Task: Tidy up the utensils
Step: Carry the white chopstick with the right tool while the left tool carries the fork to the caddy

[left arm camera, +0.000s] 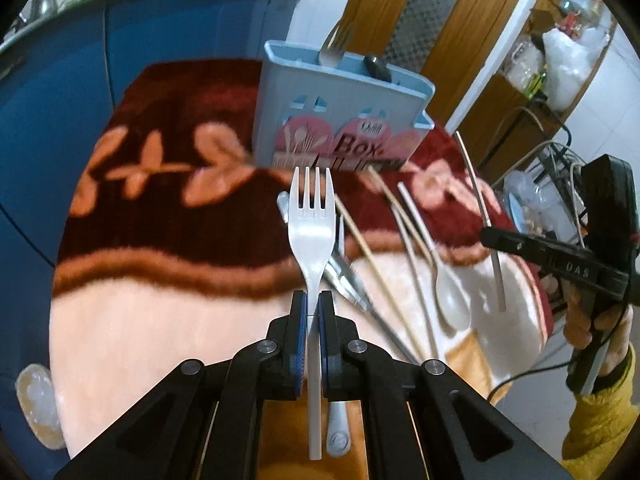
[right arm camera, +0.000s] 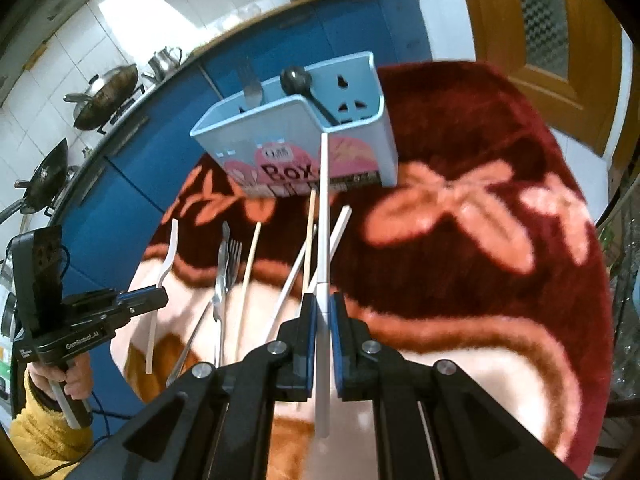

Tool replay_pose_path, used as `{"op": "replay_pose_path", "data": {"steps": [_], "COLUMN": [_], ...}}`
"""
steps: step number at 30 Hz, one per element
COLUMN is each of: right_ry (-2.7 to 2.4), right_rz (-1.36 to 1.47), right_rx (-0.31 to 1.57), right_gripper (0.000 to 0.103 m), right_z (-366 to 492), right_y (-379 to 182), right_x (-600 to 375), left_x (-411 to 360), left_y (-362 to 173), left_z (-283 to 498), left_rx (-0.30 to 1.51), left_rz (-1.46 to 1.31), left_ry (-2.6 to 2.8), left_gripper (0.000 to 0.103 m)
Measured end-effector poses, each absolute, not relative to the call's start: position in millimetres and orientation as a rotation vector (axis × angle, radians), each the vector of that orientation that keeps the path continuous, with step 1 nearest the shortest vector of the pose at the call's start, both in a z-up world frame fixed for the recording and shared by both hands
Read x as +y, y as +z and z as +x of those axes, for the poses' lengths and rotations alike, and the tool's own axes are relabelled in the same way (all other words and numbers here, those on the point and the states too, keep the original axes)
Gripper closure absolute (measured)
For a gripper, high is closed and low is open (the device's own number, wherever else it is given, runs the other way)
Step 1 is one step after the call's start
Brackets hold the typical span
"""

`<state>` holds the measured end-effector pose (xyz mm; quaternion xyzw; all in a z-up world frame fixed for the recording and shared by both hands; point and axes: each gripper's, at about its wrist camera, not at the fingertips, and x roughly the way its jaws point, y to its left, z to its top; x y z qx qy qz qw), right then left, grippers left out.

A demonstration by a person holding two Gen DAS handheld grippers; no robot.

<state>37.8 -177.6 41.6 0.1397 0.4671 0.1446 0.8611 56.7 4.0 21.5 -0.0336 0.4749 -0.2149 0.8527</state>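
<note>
The left gripper point(left arm camera: 313, 304) has its fingers point(left arm camera: 298, 312) pinched tight on the handle of a white plastic fork point(left arm camera: 311, 216), tines pointing up the frame toward the blue box point(left arm camera: 340, 120) that stands on the blanket-covered table point(left arm camera: 160, 280). In the right wrist view the right gripper point(right arm camera: 323, 308) is likewise clamped narrow on a white chopstick point(right arm camera: 324, 208), whose tip reaches up to the box's front wall point(right arm camera: 280, 132) near frame centre. The box already holds a metal fork point(right arm camera: 252, 88) at its left end and a dark ladle point(right arm camera: 298, 80) toward the right. Loose on the blanket point(right arm camera: 480, 280) below the box lie a metal knife point(right arm camera: 219, 280) and another metal fork point(right arm camera: 234, 256) side by side, two wooden chopsticks point(right arm camera: 250, 276) and a second white chopstick point(right arm camera: 316, 256), the last crossing behind the held one. In the left wrist view a pale spoon point(left arm camera: 450, 292) lies right of centre, bowl toward the camera, among those sticks. The right gripper shows at that view's right edge, gripped by a hand point(left arm camera: 588, 320) in a yellow sleeve point(left arm camera: 600, 420). The left gripper shows at lower left of the right view, fork curving up from it.
</note>
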Motion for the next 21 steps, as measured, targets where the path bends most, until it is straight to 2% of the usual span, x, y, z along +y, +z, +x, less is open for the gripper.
{"op": "replay_pose_path", "data": {"steps": [21], "right_ry": [0.249], "right_rz": [0.190], "right_rx": [0.814], "right_gripper": [0.094], "right_z": [50.7], "right_y": [71.1], "right_x": [-154.3], "left_x": [-17.8], "left_y": [65.7], "left_z": [87.7], "left_rx": [0.783], "left_rz": [-0.081], "left_ry": [-0.412], "left_gripper": [0.098]}}
